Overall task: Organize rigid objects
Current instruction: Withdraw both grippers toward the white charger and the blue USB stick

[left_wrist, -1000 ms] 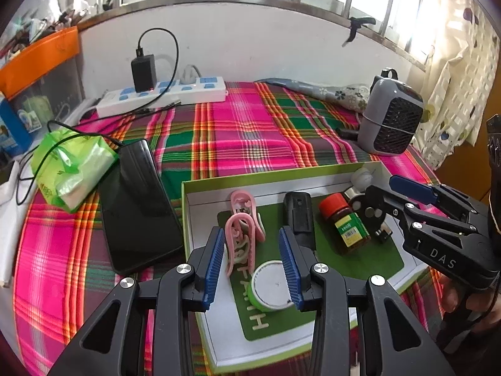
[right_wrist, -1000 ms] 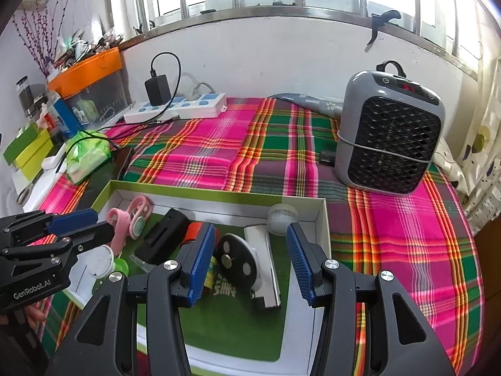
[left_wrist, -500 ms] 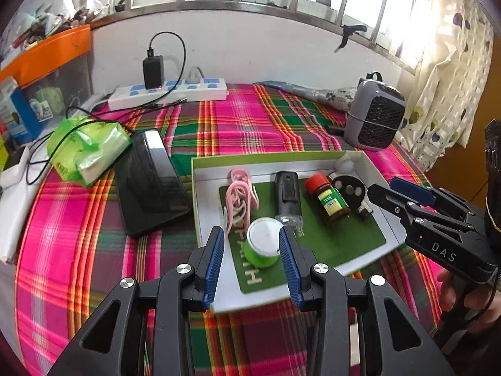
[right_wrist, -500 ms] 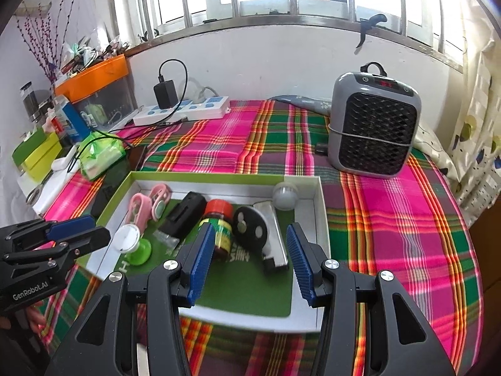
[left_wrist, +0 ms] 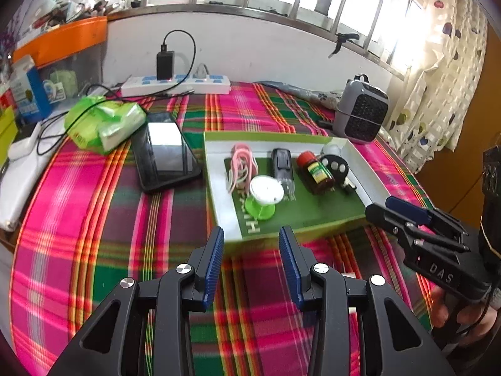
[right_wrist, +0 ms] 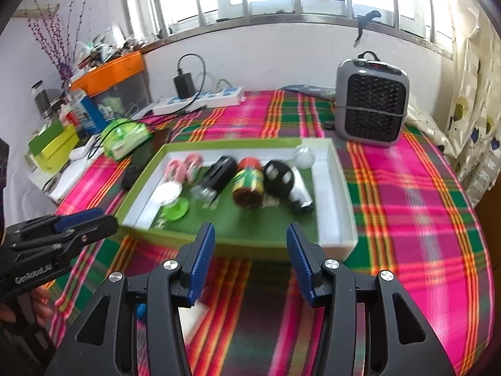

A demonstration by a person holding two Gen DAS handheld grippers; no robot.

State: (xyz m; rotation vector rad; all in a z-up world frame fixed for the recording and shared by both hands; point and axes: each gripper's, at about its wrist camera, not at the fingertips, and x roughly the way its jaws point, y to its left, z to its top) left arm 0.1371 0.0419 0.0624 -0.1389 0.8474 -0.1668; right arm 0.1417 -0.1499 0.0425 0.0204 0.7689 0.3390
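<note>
A green-rimmed white tray [left_wrist: 369, 185] [right_wrist: 339, 206] lies on the plaid cloth. Inside it are a pink clip [left_wrist: 241, 159] [right_wrist: 183, 166], a green-and-white spool [left_wrist: 264, 194] [right_wrist: 172, 199], a black device [left_wrist: 281, 164] [right_wrist: 219, 172], a red-capped jar [left_wrist: 314, 172] [right_wrist: 249, 181], a black round remote [left_wrist: 335, 166] [right_wrist: 278, 177] and a white ball [left_wrist: 332, 149] [right_wrist: 303, 156]. My left gripper [left_wrist: 251, 250] hangs open over the cloth just short of the tray's near edge, holding nothing. My right gripper [right_wrist: 247, 247] is open and empty at the tray's near rim.
A black phone [left_wrist: 164, 153] and a green tissue pack [left_wrist: 105, 122] lie left of the tray. A grey heater [right_wrist: 371, 97] stands at the back right. A power strip [left_wrist: 177, 84] runs along the wall. Boxes [right_wrist: 53, 147] crowd the left edge.
Both grippers have pulled back toward me, away from the tray and its objects, and stayed open. The tray's contents have not moved.
</note>
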